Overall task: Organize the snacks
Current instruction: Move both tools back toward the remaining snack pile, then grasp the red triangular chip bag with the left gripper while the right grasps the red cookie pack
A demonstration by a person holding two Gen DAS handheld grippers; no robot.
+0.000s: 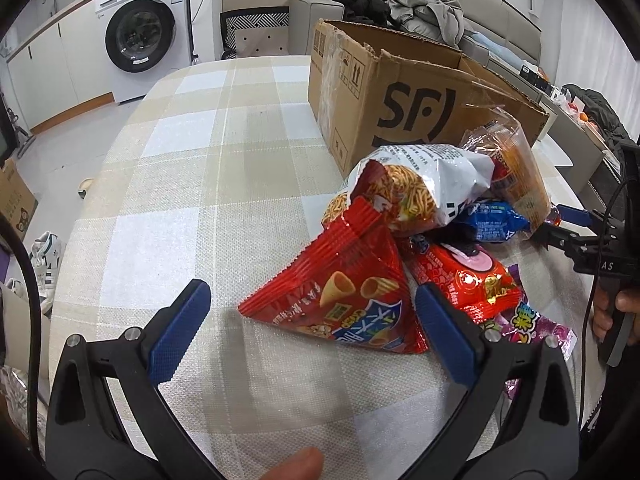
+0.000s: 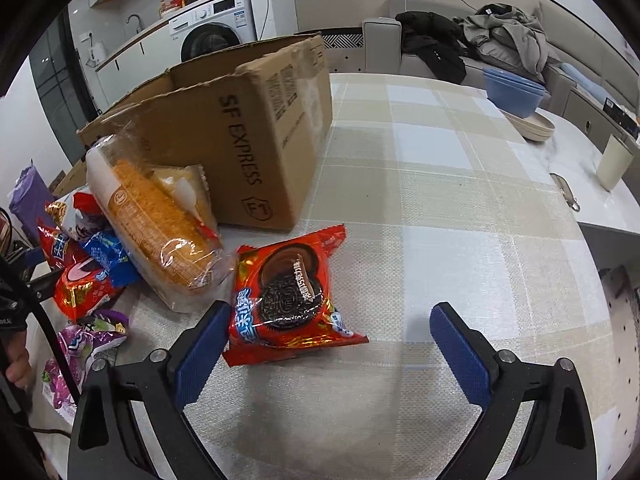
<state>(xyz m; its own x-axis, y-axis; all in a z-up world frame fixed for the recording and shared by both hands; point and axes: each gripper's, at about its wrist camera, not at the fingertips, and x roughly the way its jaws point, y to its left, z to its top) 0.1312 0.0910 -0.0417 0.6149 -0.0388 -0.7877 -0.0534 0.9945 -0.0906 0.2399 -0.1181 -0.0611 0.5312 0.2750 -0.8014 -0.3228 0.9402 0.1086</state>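
Right wrist view: we read "SF EXPRESS" on the cardboard box; both our left gripper and right gripper stand apart, empty.

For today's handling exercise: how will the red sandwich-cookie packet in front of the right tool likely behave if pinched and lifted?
The cookie packet looks puffy and crinkled, so it is probably light and will dent under the pads. Its glossy foil may be slippery. The cookies pictured on it suggest fragile contents, so a gentle squeeze seems wise. It lies flat on the tablecloth, so rolling is unlikely.
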